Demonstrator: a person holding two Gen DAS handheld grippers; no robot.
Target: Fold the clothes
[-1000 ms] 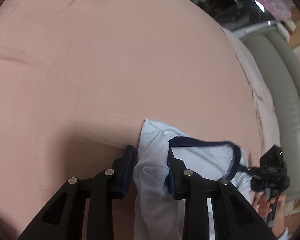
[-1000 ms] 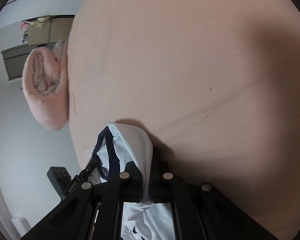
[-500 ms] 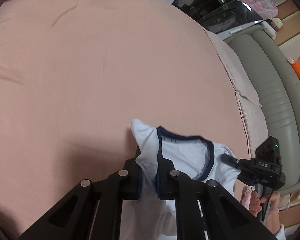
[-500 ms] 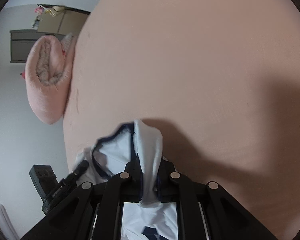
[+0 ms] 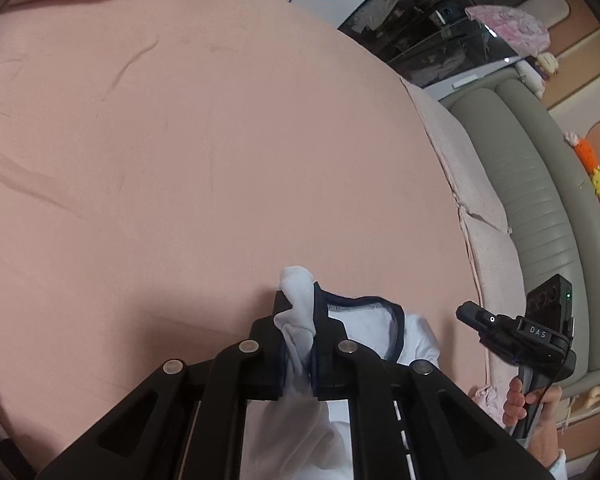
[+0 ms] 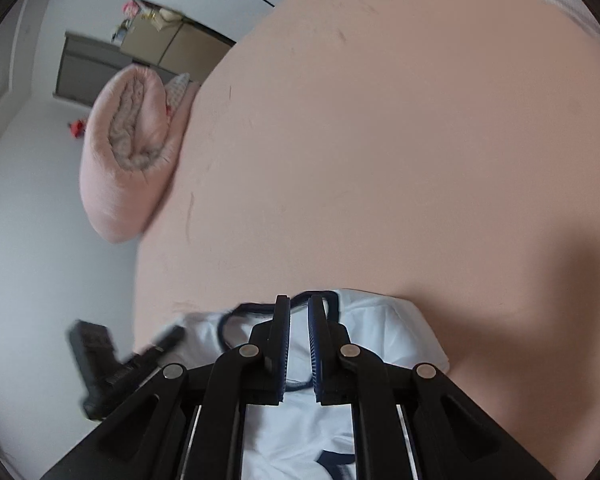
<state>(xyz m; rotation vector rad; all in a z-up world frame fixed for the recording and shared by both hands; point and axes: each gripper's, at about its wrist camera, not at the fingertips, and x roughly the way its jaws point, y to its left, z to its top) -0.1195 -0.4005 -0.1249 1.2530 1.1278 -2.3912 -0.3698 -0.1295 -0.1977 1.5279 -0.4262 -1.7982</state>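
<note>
The left hand-held gripper (image 5: 300,344) is clamped on a bunched fold of the white navy-trimmed shirt (image 5: 374,330) above the pink bed (image 5: 180,160), while the right hand-held gripper (image 6: 299,344) stands slightly parted with no cloth pinched.

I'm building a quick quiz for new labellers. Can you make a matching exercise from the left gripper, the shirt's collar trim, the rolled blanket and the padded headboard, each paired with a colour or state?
Things:
1. left gripper
2. collar trim
3. rolled blanket
4. padded headboard

Colour or state:
a. grey-green
b. shut on the white shirt
c. pink
d. navy

Pairs: 1-b, 2-d, 3-c, 4-a
</note>
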